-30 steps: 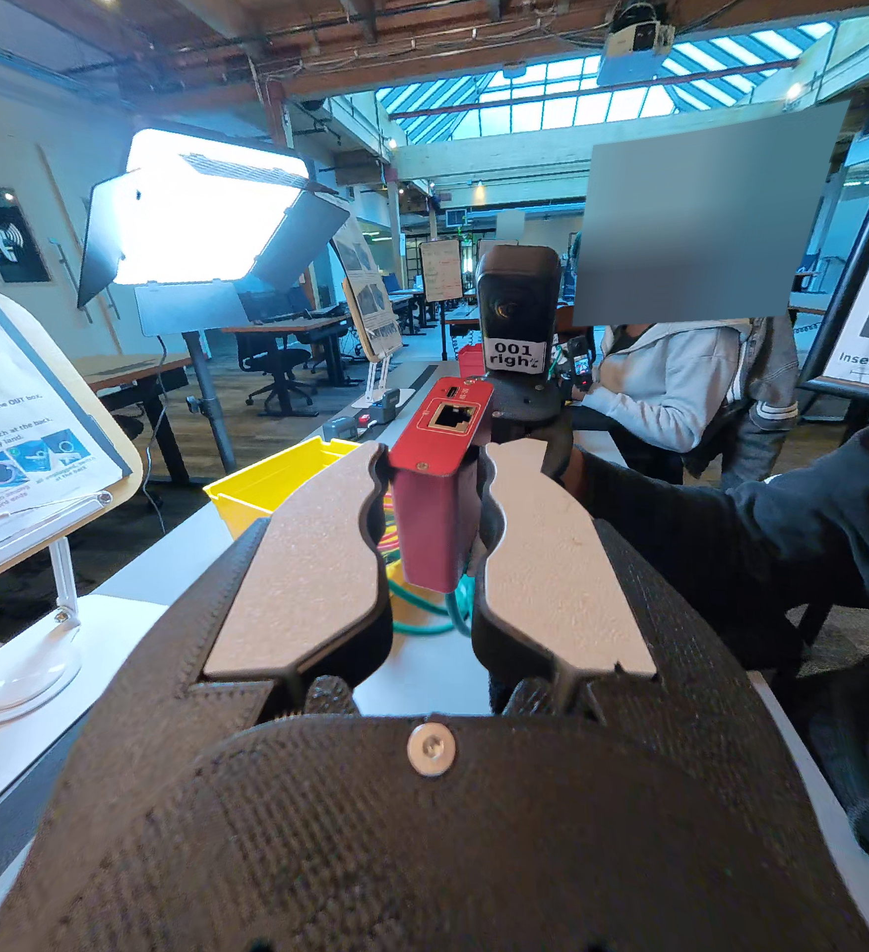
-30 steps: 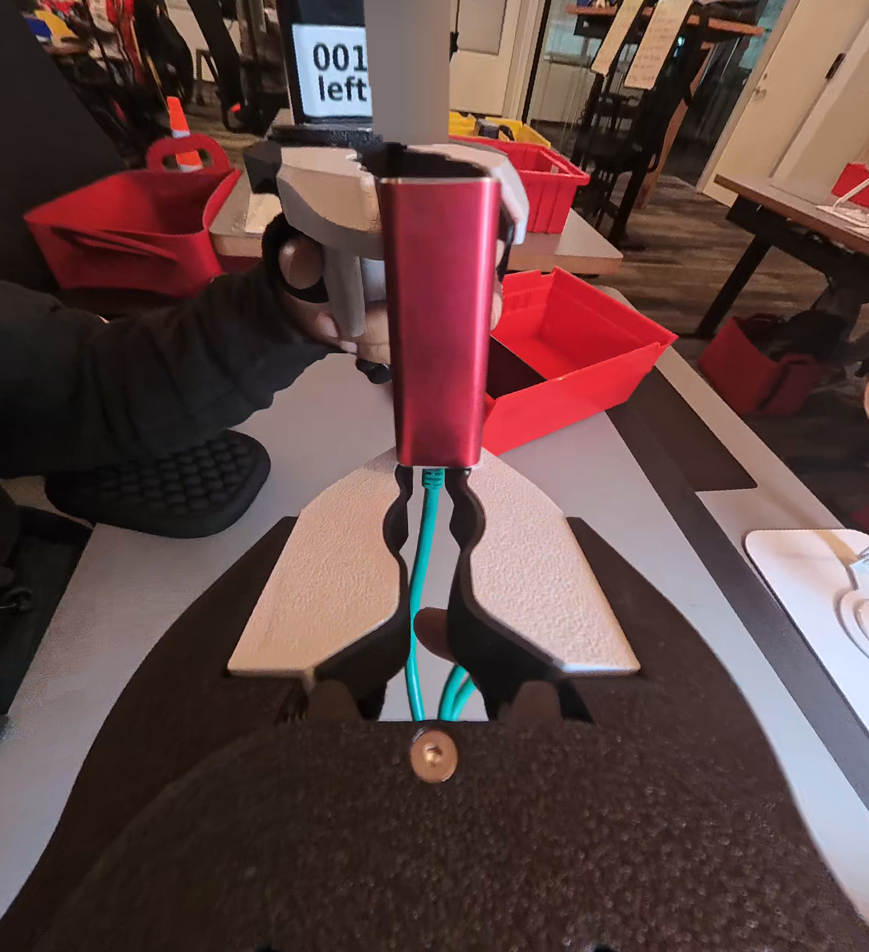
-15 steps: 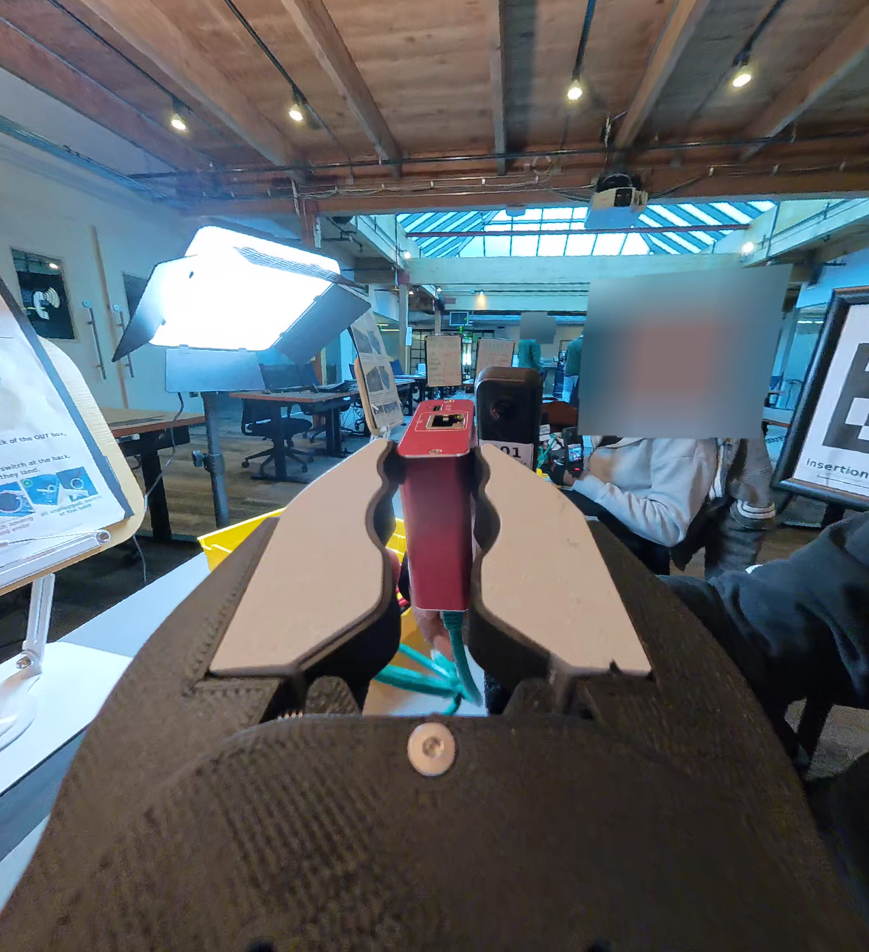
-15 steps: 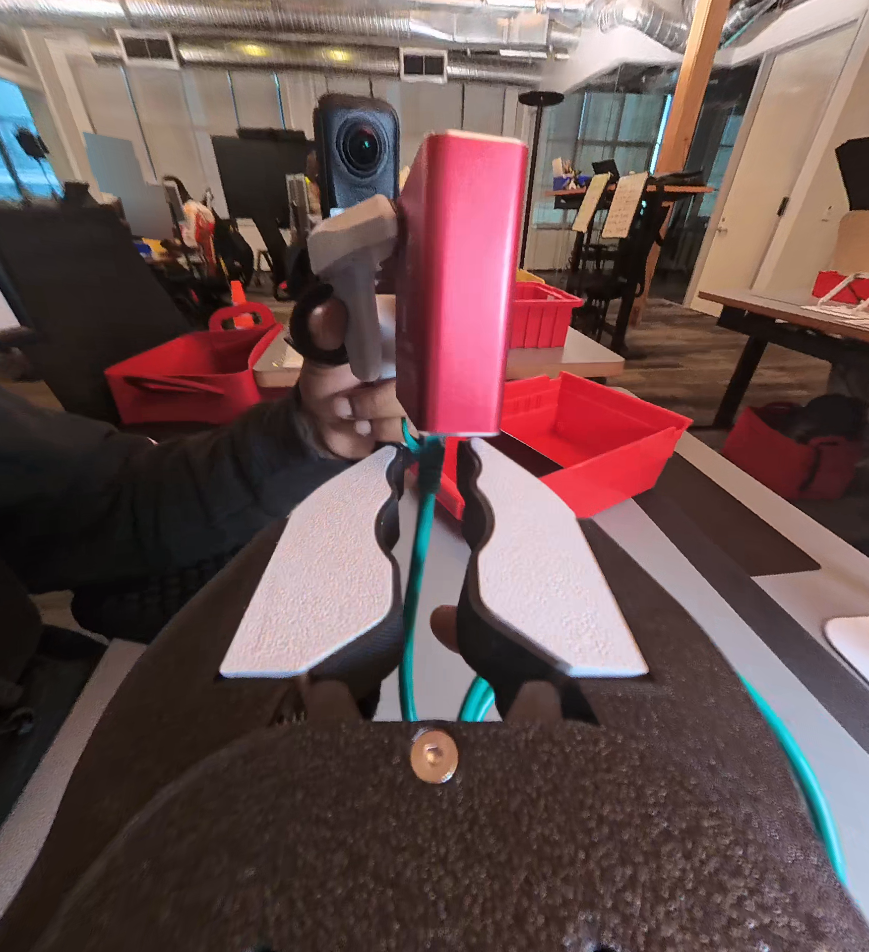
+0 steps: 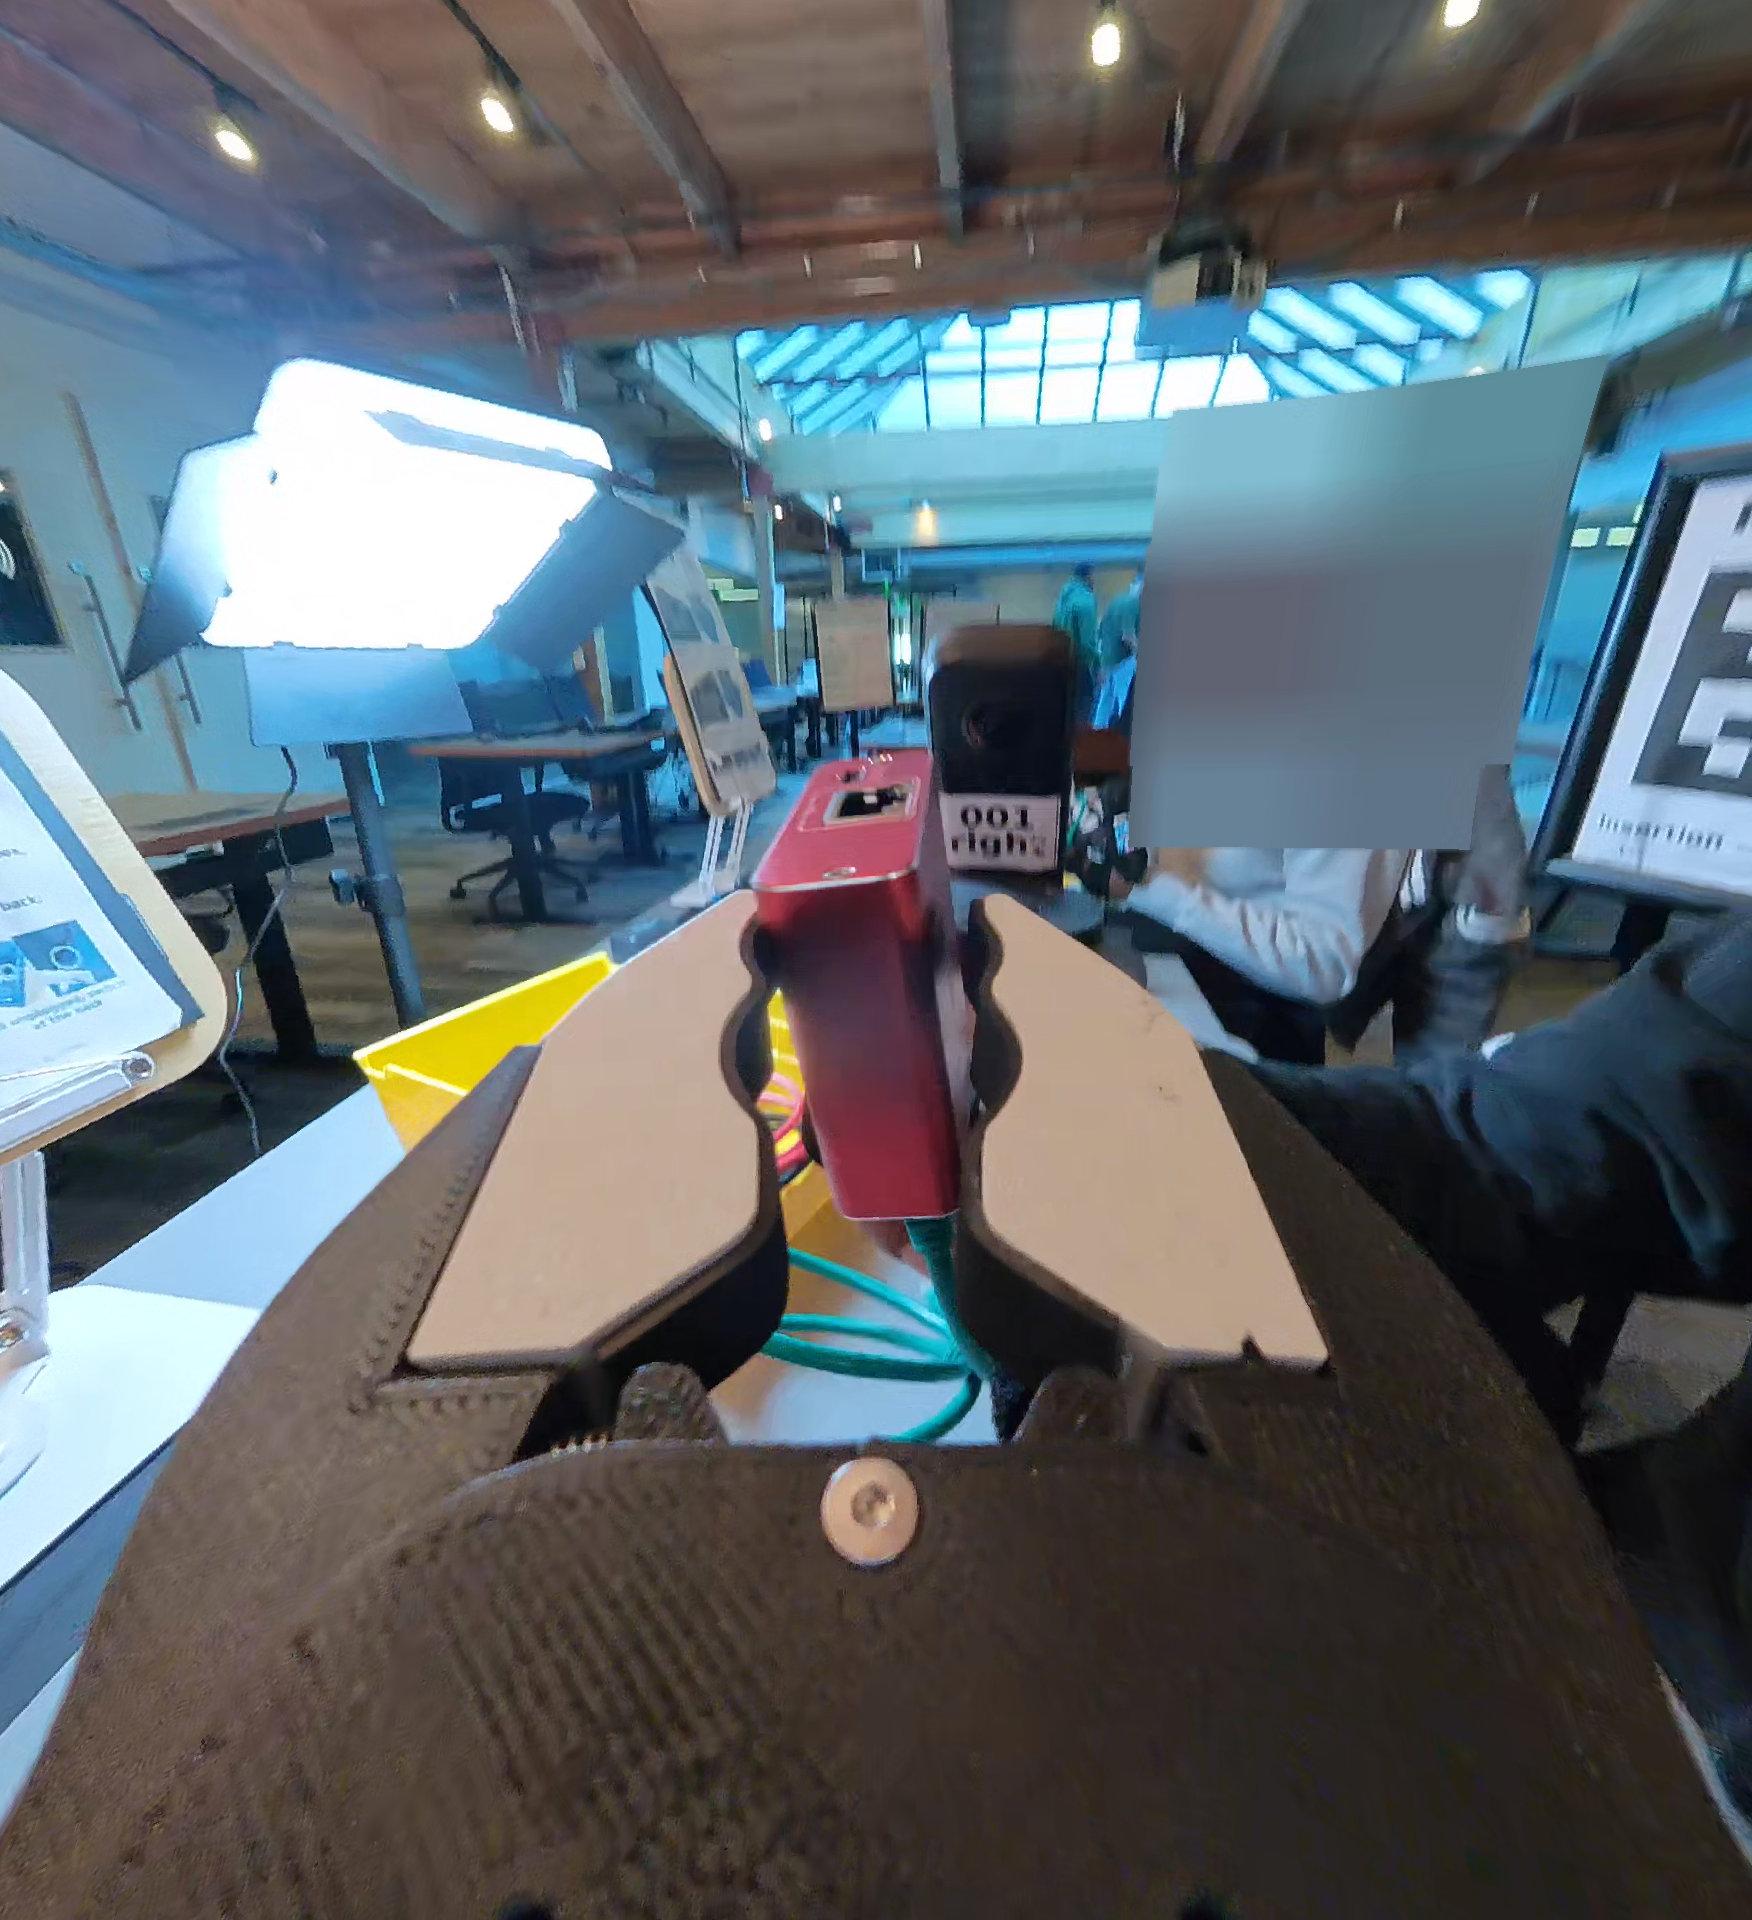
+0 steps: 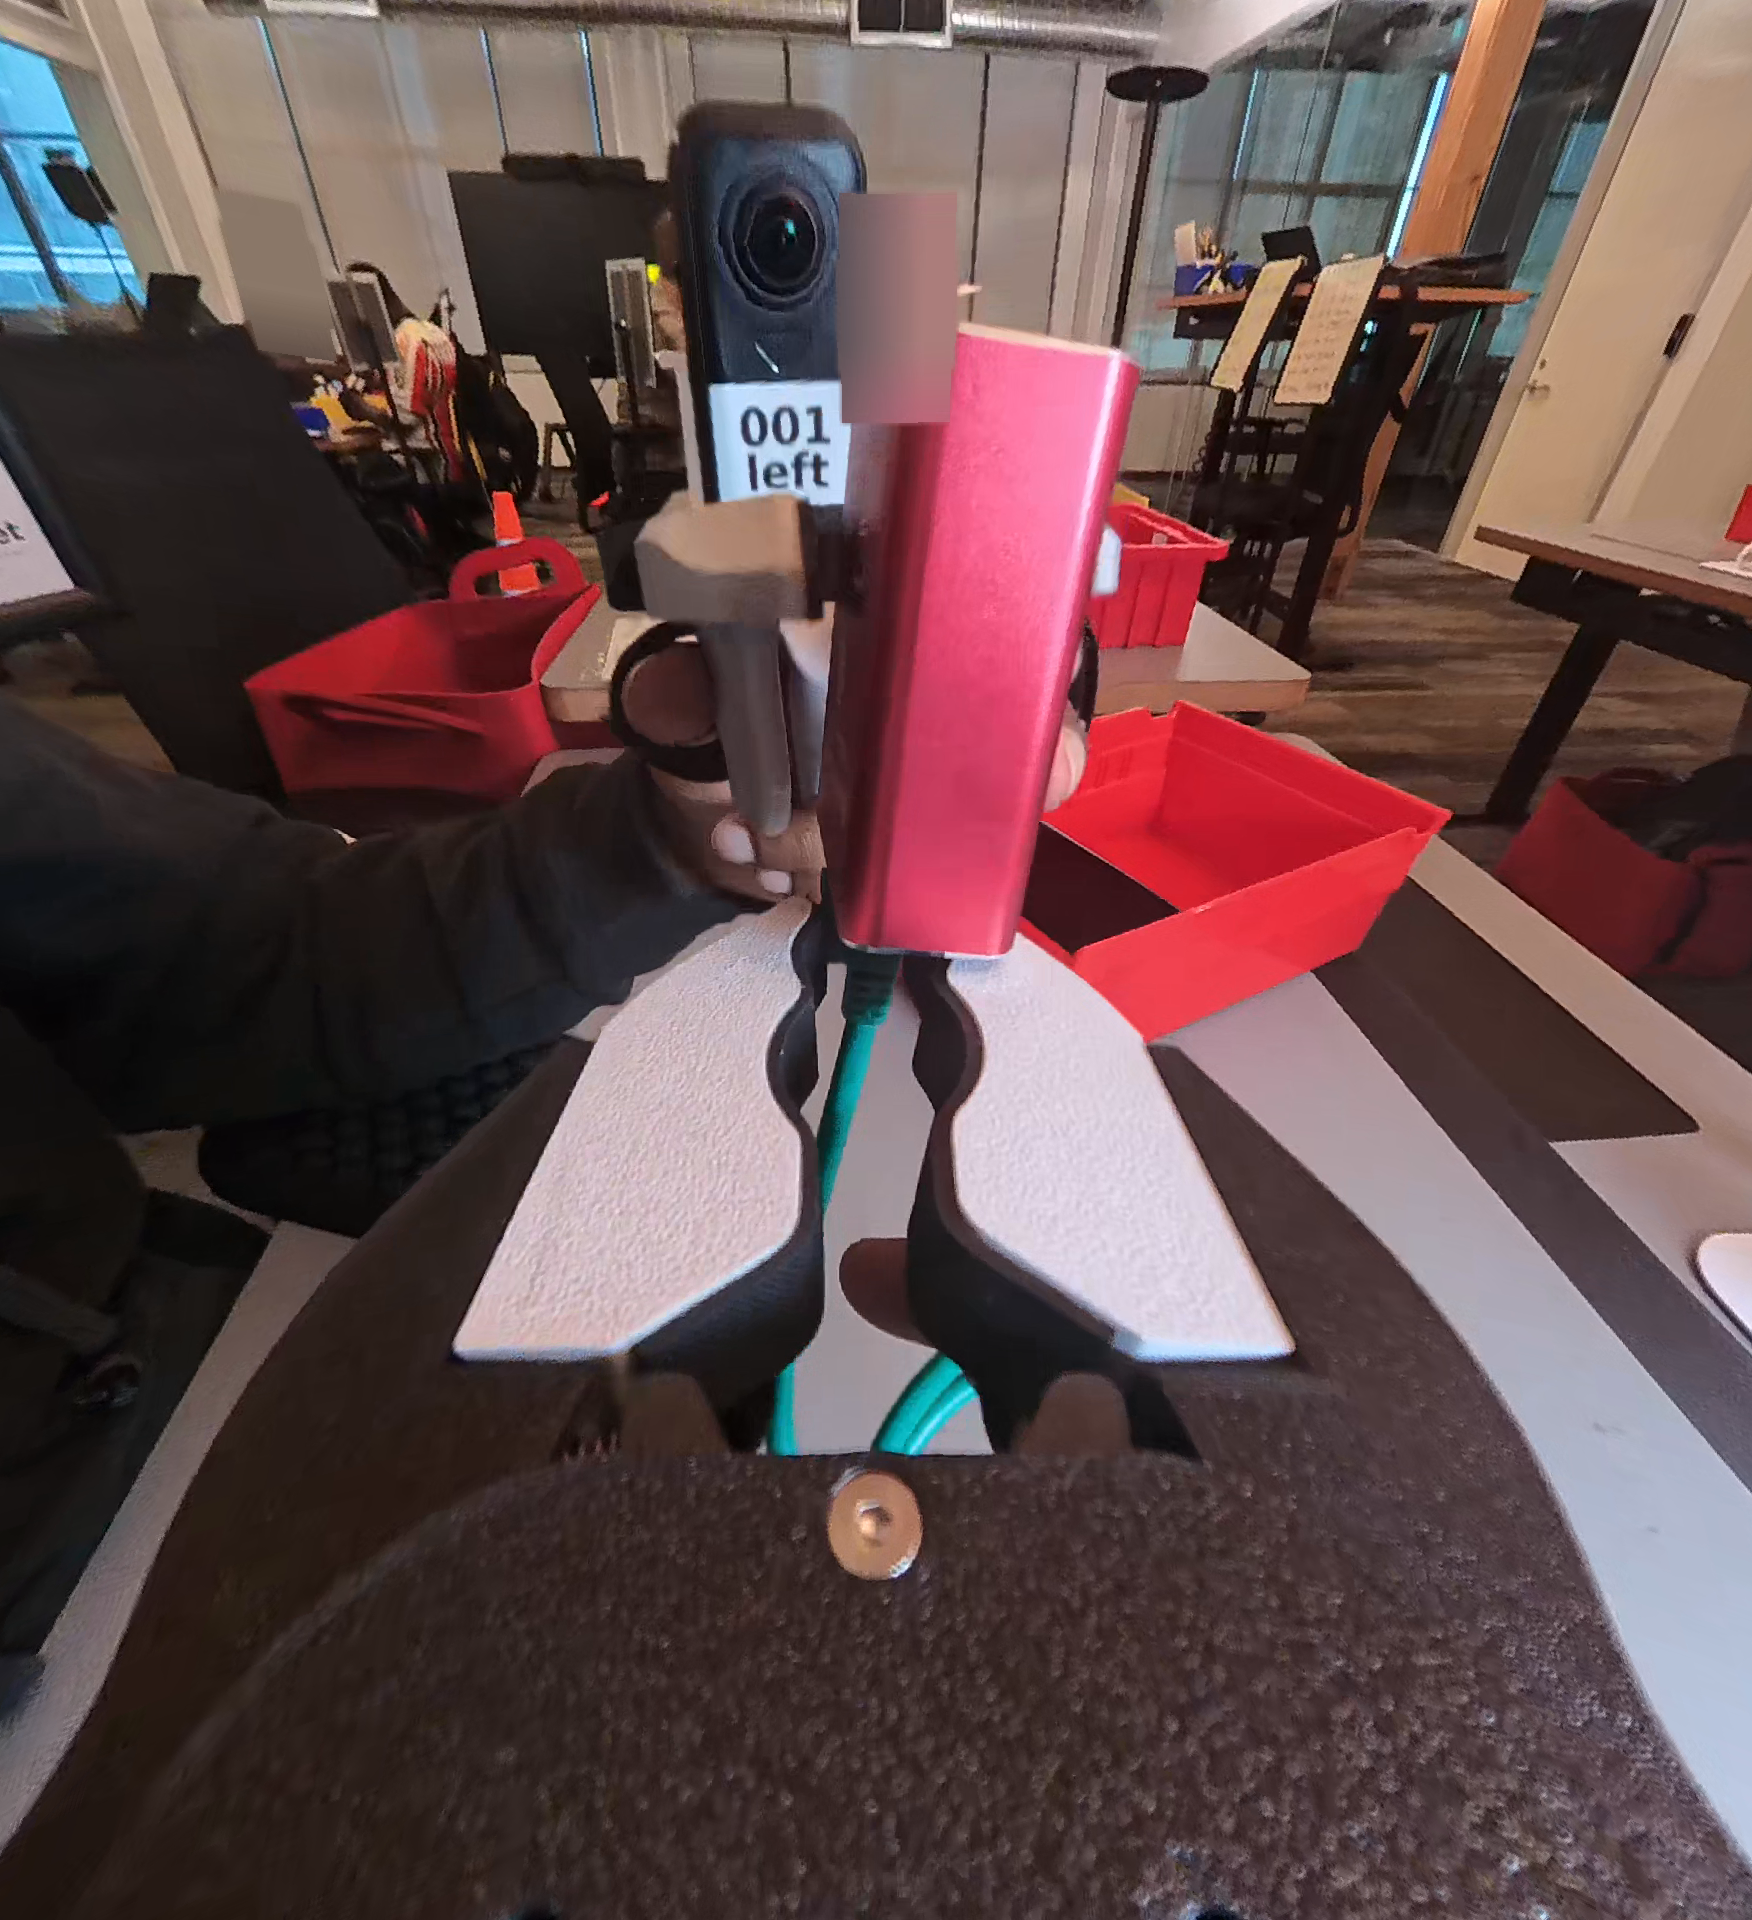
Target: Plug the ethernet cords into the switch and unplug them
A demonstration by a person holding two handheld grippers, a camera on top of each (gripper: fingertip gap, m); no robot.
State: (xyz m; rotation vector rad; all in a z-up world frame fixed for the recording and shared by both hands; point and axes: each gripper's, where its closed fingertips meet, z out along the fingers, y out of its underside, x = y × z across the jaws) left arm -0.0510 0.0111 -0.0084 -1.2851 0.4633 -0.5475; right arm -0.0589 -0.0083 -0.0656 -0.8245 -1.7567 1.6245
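So the left claw point(image 5: 867, 1023) is clamped tight on the red switch point(image 5: 867, 1039), which sits dead centre of the left wrist view, held up off the worktop point(image 5: 259, 1236) and tilted a bit to the left. One green ethernet cord point(image 6: 856, 1049) is plugged into the switch's bottom end, and in the right wrist view the right claw point(image 6: 861, 961) is just under that end, closed down around the cord right by the plug, though I can't tell if the pads actually bite it or just sit snug beside it. The rest of the cord loops down toward the lower middle of the frame. The port point(image 5: 867, 805) on the top face looks empty to me. My read: one cord is in, so either the pull-out is about to happen or it's only just seated; can't say which. More coloured cords show in the yellow bin point(image 5: 467, 1049) at centre left, and there's an empty red bin point(image 6: 1236, 862) at mid right of the right view
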